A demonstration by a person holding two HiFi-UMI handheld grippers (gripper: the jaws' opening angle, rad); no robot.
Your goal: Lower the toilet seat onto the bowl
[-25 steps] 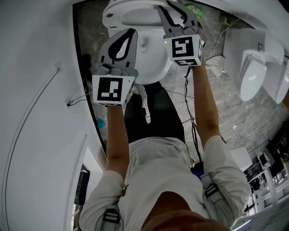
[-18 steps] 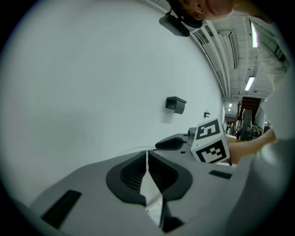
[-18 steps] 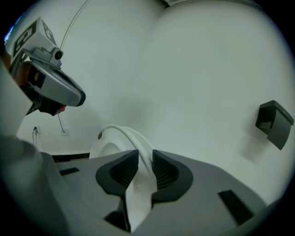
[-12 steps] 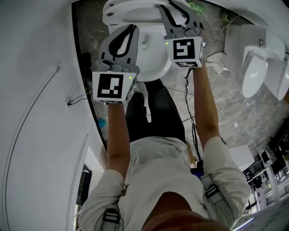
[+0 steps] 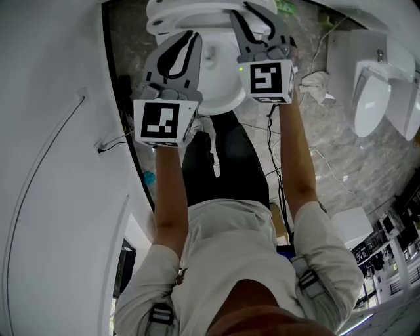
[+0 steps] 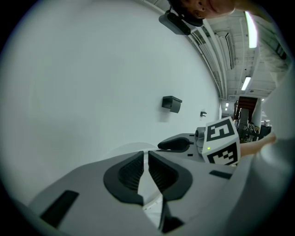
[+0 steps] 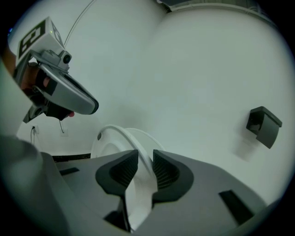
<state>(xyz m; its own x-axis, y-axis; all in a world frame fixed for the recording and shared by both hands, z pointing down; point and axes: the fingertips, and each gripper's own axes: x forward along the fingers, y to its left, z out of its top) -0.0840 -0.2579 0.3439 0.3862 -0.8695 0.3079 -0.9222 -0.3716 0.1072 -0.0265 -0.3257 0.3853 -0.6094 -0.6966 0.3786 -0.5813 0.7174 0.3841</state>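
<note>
At the top of the head view the toilet's bowl point(image 5: 220, 88) lies open, and the seat point(image 5: 184, 13) stands raised at its far end, at the frame's upper edge. The right gripper point(image 5: 244, 10) reaches to that raised edge. In the right gripper view the seat point(image 7: 115, 136) stands on edge, its curved white rim running down between the jaws of the right gripper point(image 7: 142, 156). The jaws are opening, and their ribbed pads sit close against the rim on both sides. The left gripper point(image 5: 188, 39) hovers over the left part of the bowl. Its jaws point(image 6: 144, 154) are pressed nearly together with nothing in them. A black box point(image 7: 262, 124) hangs on the white wall at the right.
</note>
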